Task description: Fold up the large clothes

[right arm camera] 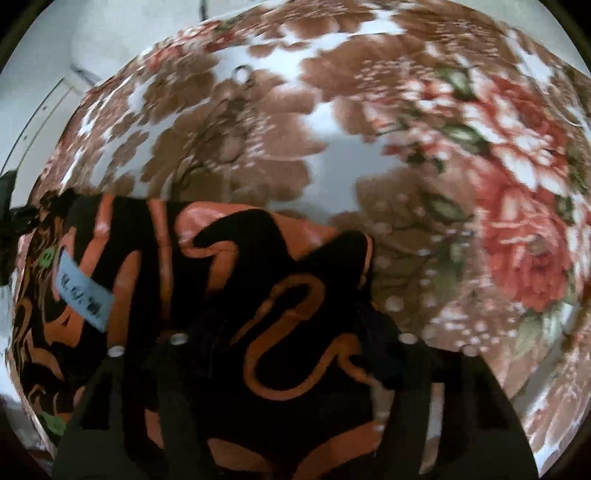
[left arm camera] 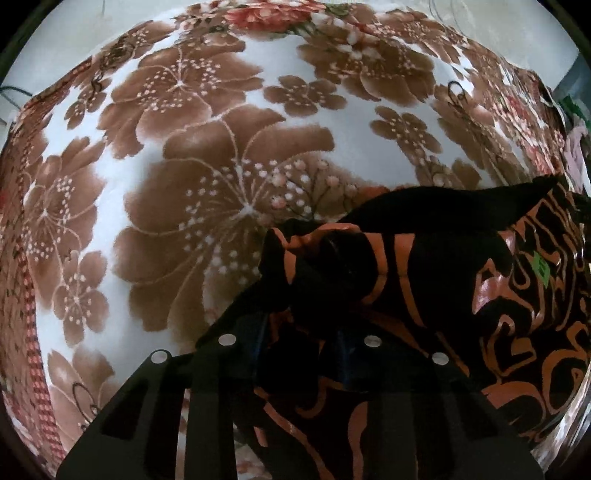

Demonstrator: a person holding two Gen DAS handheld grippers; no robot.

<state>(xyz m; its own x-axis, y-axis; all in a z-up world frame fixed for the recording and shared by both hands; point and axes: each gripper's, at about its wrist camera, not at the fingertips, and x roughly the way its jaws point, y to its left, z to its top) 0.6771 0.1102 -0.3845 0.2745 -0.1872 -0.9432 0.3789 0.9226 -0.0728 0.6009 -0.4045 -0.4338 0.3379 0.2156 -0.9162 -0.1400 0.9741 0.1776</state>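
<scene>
From the left wrist, the floral blanket [left arm camera: 207, 155] spread bare to the left and ahead, brown blossoms on white, giving plenty of open surface on that side; its far edge curved along the top against a pale floor [left arm camera: 509, 22]. The black and orange garment [left arm camera: 461, 295] lay at the lower right, its bunched corner reaching in between the fingers. The left gripper [left arm camera: 299, 321] pointed steeply down with its jaws narrowed around that dark fold; whether the pads actually pinched it could not be told in the shadow.

From the right wrist, the picture was blurred. The blanket [right arm camera: 424, 155] lay open to the right and ahead, with red roses [right arm camera: 524, 229] at the right; a pale floor [right arm camera: 55, 74] showed past its upper-left edge. The garment [right arm camera: 229, 266] filled the lower left, black with winding orange lines, a pale blue tag [right arm camera: 83, 291] on it. The right gripper [right arm camera: 291, 354] stood partly open, straddling the cloth's edge, with fabric between the fingers; a grip could not be told.
</scene>
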